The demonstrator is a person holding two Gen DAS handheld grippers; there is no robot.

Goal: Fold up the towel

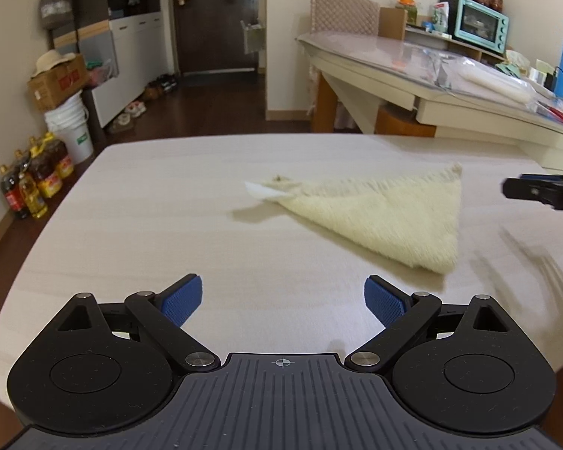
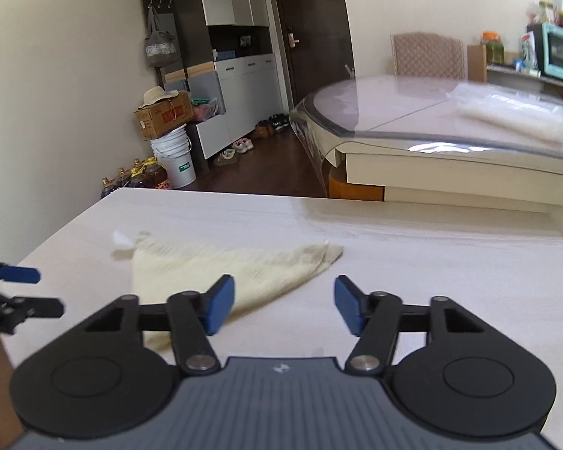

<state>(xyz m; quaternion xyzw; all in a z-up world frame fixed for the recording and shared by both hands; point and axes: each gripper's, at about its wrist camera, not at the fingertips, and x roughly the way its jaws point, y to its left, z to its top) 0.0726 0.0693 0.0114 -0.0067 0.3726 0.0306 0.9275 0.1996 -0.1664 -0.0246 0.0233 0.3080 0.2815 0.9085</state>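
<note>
A cream towel folded into a triangle lies flat on a pale wooden table, a small white tag at one corner. The left gripper and right gripper hover above the table, jaws spread wide, holding nothing and not touching the towel
</note>
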